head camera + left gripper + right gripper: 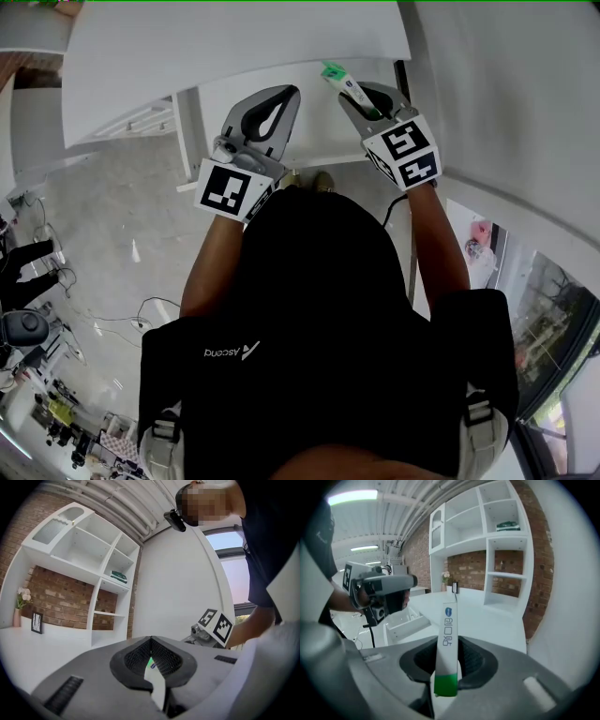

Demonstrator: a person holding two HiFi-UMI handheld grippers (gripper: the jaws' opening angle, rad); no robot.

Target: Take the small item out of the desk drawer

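The right hand-held gripper (pixel 364 94) is clamped on the tube (pixel 448 634), a slim white one with a green band at the near end. Its own view shows the jaws pressing on both sides of the tube, with the printed length reaching out past the tips. The head view adds a green tip beyond those jaws, over the counter (pixel 234 37).

The left hand-held gripper (pixel 151 641) has its jaws drawn together, the tips meeting. Low in the gap sits a small pale sliver that cannot be identified. In the head view only a loop-shaped opening shows behind the tips. It is level with the right gripper and just to its left, the two apart.

Only the right gripper view shows the drawer (pixel 407 625). It is pulled out, white inside, and lies below the left gripper and to the left of the held tube, so the tube is clear of it.

Past both grippers the counter runs to a white shelf unit (pixel 93 559) against a brick wall (pixel 61 602). A dark green stack (pixel 119 576) lies in one compartment. To the left of the left gripper, at the counter's far edge, stand a vase of flowers (pixel 18 611) and a small dark frame (pixel 36 622). The head view misses the shelves and shows a pale floor (pixel 112 244) with cables, left of the left gripper.
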